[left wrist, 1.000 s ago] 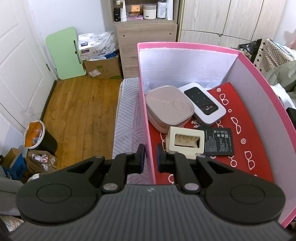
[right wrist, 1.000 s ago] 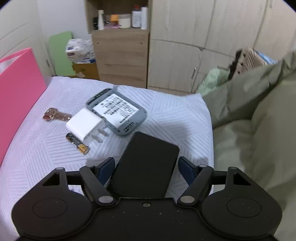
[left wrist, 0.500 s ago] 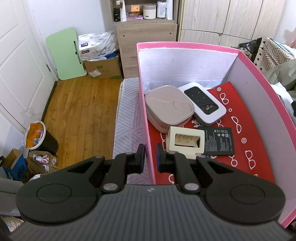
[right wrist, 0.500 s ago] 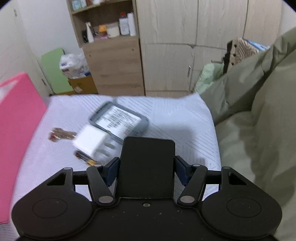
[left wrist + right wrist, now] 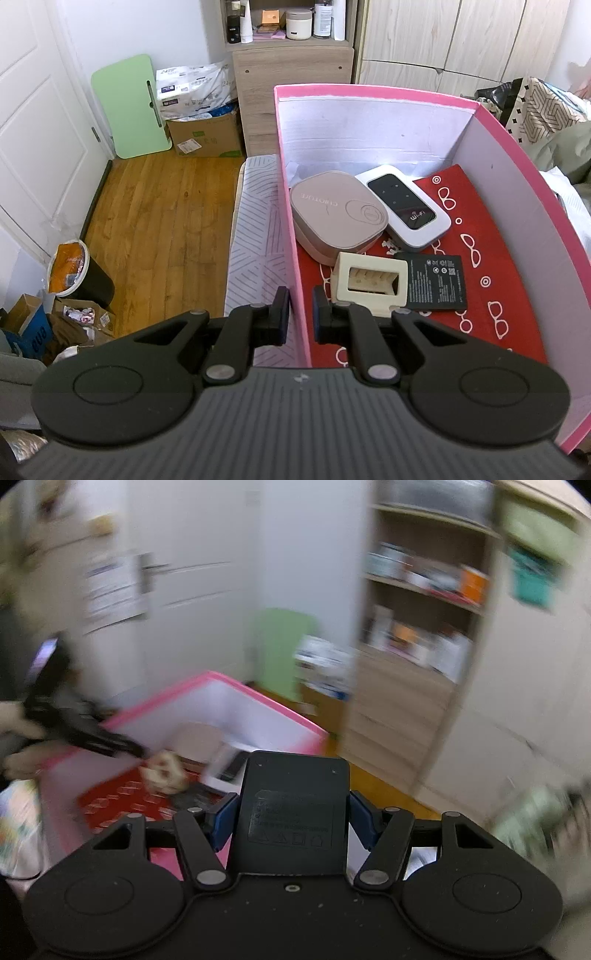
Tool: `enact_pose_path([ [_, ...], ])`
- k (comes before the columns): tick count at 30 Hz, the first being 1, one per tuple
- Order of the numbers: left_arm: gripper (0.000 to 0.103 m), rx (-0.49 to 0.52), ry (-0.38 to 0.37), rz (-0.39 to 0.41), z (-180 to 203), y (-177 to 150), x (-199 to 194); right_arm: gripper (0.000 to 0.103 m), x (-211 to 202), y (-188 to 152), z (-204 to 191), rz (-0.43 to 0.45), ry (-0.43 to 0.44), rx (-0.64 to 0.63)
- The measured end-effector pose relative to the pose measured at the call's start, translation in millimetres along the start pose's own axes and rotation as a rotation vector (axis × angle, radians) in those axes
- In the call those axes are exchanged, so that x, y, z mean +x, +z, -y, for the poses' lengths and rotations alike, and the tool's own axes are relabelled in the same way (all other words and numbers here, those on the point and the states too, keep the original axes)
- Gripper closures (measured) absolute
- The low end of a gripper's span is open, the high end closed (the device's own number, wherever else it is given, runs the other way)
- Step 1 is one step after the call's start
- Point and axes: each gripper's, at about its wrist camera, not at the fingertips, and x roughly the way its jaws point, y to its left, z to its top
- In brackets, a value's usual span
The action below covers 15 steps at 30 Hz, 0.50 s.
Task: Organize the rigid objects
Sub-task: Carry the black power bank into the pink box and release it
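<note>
Pink box (image 5: 291, 236) wall pinched by left gripper (image 5: 297, 314), cardboard carton (image 5: 205, 134) beyond

Bed (image 5: 255, 221), white cover with grey stripe pattern: narrow strip visible ahead and left of the left jaws. Directly on it: pink box (image 5: 369, 94), open-topped, its left wall running between those jaws.

Matt pink cardboard box (image 5: 369, 92), white inside, lined with red printed paper (image 5: 509, 295). Smooth satin plastic case (image 5: 336, 210); glossy black-faced router (image 5: 404, 210). Matt black plastic cover (image 5: 293, 808). Varnished wood floor (image 5: 155, 214). Woven striped cloth (image 5: 255, 251).
</note>
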Motion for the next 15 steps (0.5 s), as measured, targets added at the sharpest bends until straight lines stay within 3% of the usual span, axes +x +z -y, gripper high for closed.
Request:
enact_pose_path([
  [6, 0.093, -0.011, -0.005, 0.002, -1.2, -0.1, -0.4, 0.035, 50.3, 27.0, -53.4, -0.112, 0.256, -0.228],
  [15, 0.093, -0.027, -0.015, 0.005, -3.7, -0.8, -0.2, 0.035, 143.7, 32.9, -81.5, -0.405, 0.471, -0.282],
])
